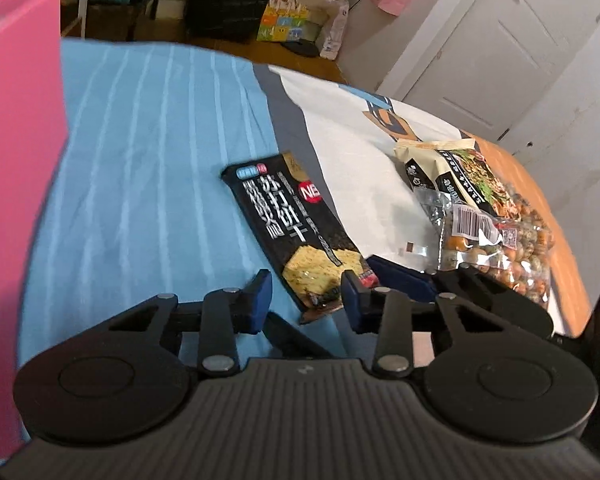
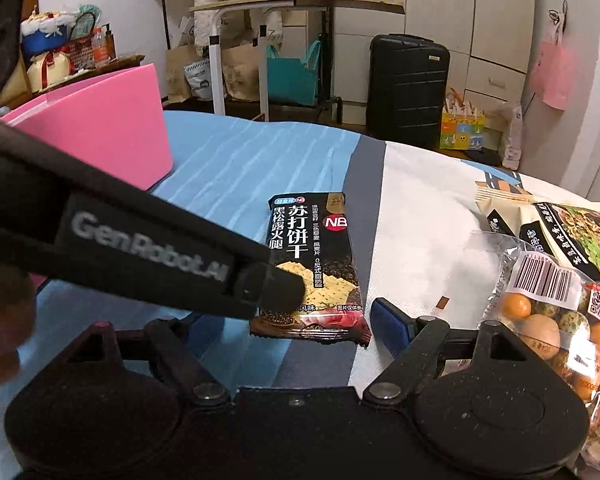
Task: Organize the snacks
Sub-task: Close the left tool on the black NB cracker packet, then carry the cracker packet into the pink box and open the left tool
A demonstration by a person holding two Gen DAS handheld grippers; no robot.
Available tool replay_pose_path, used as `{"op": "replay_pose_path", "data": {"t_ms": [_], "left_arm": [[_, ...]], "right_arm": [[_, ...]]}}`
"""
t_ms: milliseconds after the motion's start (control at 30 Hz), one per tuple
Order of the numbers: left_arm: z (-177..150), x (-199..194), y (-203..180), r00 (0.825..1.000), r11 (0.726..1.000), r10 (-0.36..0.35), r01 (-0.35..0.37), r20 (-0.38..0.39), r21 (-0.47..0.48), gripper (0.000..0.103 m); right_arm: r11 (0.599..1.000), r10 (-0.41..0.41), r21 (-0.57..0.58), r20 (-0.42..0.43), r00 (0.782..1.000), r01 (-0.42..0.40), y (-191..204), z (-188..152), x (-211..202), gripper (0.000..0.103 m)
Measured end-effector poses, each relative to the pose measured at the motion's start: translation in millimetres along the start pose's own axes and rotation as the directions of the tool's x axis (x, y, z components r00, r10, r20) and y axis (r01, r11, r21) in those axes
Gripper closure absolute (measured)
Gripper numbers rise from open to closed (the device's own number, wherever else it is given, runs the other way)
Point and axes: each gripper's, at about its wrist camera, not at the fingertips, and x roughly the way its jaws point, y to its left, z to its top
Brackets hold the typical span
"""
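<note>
A black soda-cracker packet [image 1: 296, 232] [image 2: 312, 256] lies flat on the blue striped sheet. My left gripper [image 1: 306, 300] hangs over its near end, jaws narrow, with a strip of sheet showing between the left pad and the packet. In the right wrist view its black body crosses the picture and its tip [image 2: 276, 284] sits over the packet. My right gripper [image 2: 296, 328] is open wide around the packet's near end. Its left finger is mostly hidden behind the left gripper. One of its blue fingers [image 1: 400, 276] shows in the left wrist view.
A clear bag of coloured coated nuts [image 1: 500, 248] [image 2: 560, 320] and a beige-and-black noodle packet [image 1: 452, 172] [image 2: 560, 232] lie to the right. A pink box [image 1: 16, 200] [image 2: 100, 132] stands at the left. A person's hand [image 2: 0, 340] is at the left edge.
</note>
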Motion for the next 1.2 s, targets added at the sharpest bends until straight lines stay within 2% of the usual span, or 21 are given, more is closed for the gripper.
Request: {"op": "replay_pose_path", "data": {"t_ms": [67, 133, 267, 433, 833, 1200], "left_arm": [[-1.7, 1.8, 2.0, 1.000, 0.999, -0.001, 0.002, 0.025, -0.036, 0.070], [-2.9, 1.3, 3.1, 1.000, 0.997, -0.004, 0.006, 0.027, -0.081, 0.070], [-1.4, -3.0, -1.8, 1.000, 0.999, 0.001, -0.001, 0.004, -0.053, 0.070], [1.1, -13.3, -4.4, 0.999, 0.999, -0.033, 0.032, -0.043, -0.039, 0.066], [-18.2, -43.5, -30.9, 0.984, 0.997, 0.068, -0.059, -0.165, 0.055, 0.066], [-25.8, -93.2, -50.8, 0.984, 0.996, 0.059, -0.046, -0.167, 0.077, 0.066]], "right_arm": [[1.000, -0.011, -0.009, 0.007, 1.000, 0.011, 1.0, -1.0, -2.6, 0.040], [1.000, -0.029, 0.010, 0.001, 1.000, 0.029, 3.0, -0.4, -5.5, 0.042], [0.999, -0.046, 0.021, -0.004, 0.999, 0.046, 8.4, 1.6, -10.3, 0.042], [0.999, -0.033, 0.042, 0.003, 0.999, 0.033, 11.6, -0.3, -23.2, 0.043], [0.997, -0.004, 0.072, -0.076, 0.997, 0.010, 27.5, -3.6, -52.6, 0.044], [0.998, 0.009, 0.065, -0.066, 0.998, -0.005, 38.0, 0.9, -94.6, 0.044]]}}
